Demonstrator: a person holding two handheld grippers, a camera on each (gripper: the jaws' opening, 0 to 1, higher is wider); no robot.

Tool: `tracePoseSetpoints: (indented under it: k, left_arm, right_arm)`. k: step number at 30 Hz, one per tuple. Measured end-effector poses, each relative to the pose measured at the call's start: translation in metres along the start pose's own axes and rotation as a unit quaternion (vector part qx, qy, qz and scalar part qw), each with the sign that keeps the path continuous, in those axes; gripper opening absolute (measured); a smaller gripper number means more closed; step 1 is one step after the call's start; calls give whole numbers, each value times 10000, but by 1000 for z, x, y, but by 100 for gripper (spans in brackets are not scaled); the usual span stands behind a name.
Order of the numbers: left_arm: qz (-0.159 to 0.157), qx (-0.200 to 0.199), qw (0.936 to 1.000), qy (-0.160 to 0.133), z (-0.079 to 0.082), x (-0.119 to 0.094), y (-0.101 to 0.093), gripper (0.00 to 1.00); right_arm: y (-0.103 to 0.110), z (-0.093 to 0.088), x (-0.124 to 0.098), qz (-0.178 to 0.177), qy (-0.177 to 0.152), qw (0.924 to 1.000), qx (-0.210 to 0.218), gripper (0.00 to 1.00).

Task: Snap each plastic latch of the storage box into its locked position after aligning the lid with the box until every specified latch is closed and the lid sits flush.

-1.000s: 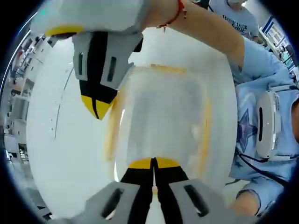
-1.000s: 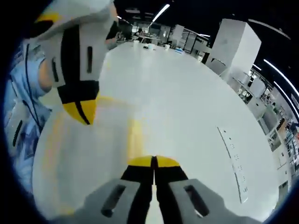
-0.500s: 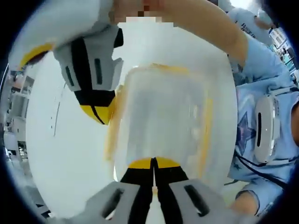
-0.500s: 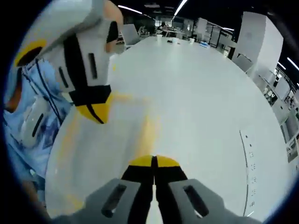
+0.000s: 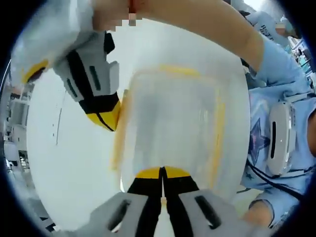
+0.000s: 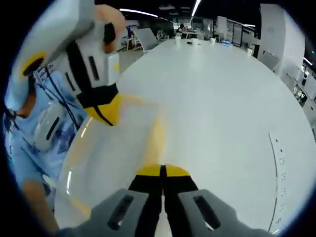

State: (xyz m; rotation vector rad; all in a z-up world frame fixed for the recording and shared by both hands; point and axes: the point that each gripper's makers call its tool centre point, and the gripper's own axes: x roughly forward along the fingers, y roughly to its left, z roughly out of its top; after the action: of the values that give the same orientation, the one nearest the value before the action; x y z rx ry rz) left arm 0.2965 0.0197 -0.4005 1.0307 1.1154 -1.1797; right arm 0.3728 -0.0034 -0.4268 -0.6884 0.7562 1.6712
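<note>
Left gripper view: our left gripper (image 5: pixel 162 174), jaws together, presses the storage box (image 5: pixel 170 123) lid on the bench (image 5: pixel 74 163); right gripper (image 5: pixel 106 118), also together, could slip off the yellow latch (image 5: pixel 117 143).

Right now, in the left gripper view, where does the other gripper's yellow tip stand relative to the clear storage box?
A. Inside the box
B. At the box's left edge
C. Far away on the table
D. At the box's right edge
B: the right gripper has its yellow tip at the orange-trimmed left edge of the storage box.
</note>
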Motion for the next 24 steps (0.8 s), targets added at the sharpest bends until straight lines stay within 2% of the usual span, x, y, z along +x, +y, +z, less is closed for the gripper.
tracePoseSetpoints:
  k: [3, 6, 10, 12, 13, 15, 18, 19, 24]
  left_arm:
    - [-26, 12, 10000, -23, 0, 0, 0, 0]
    - [-65, 31, 9999, -85, 0, 0, 0, 0]
    - [-122, 54, 9999, -110, 1, 0, -1, 0]
    - [-151, 63, 9998, -102, 1, 0, -1, 0]
    - [-155, 65, 9998, -98, 1, 0, -2, 0]
    - [-152, 86, 9998, -77, 1, -1, -2, 0]
    - [-154, 151, 9997, -137, 1, -2, -3, 0]
    - [-184, 165, 9995, -195, 1, -2, -3, 0]
    - [-386, 132, 9984, -400, 0, -3, -2, 0]
  right_arm:
    - [3, -2, 0, 192, -186, 9996, 136, 0]
    - [2, -12, 2, 309, -146, 9989, 310, 0]
    - [2, -19, 6, 321, -143, 9987, 368, 0]
    - [0, -15, 8, 168, -283, 9993, 185, 0]
    - [-3, -12, 8, 43, -342, 9993, 116, 0]
    - [-18, -5, 1, -572, -573, 9967, -16, 0]
    - [-41, -1, -16, -1415, -857, 9862, 38, 0]
    - [-51, -1, -24, -1803, -938, 9791, -7, 0]
    - [-58, -4, -44, -2577, -1176, 9590, 82, 0]
